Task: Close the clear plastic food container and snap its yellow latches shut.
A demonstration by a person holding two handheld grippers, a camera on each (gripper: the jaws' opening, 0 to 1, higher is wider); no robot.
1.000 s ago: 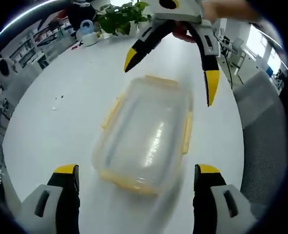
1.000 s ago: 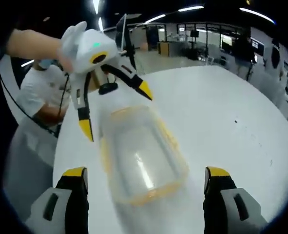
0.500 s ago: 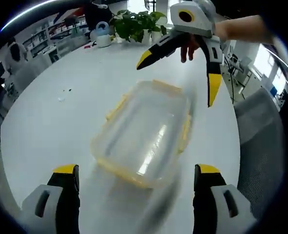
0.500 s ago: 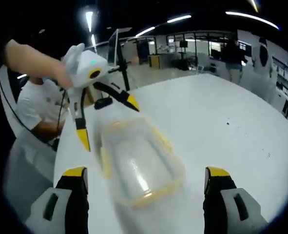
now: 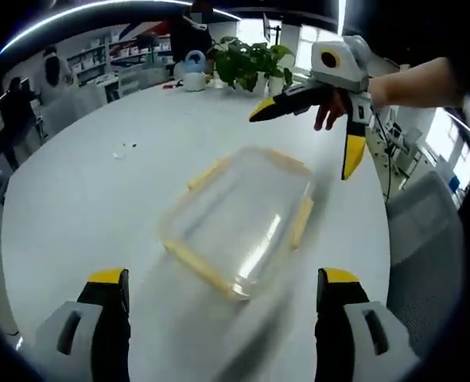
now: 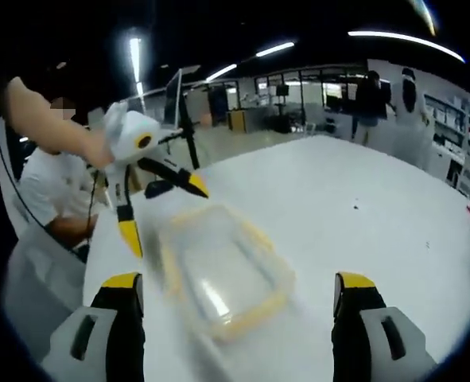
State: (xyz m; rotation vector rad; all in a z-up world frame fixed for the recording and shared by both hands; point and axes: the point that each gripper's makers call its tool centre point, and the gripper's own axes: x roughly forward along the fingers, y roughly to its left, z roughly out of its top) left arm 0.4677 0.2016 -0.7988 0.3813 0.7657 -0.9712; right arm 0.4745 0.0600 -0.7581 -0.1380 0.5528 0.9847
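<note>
The white tabletop (image 5: 83,199) spreads wide under me, and more of it shows than a second ago, since both my hands have pulled back and up. The clear plastic container (image 5: 238,219) lies flat near the middle of it, lid on, its yellow latches (image 5: 301,223) along the edges; it looks smaller and farther off than before. In the right gripper view the container (image 6: 223,274) sits between my two sets of fingers and touches neither.

My left gripper (image 5: 223,290) has its fingers spread wide apart with nothing between them. My right gripper (image 6: 238,290) is the same, fingers parted and empty. In the left gripper view my right gripper (image 5: 318,131) hangs above the far end of the container, higher off it than earlier.

A potted plant (image 5: 250,64) stands at the far edge.
</note>
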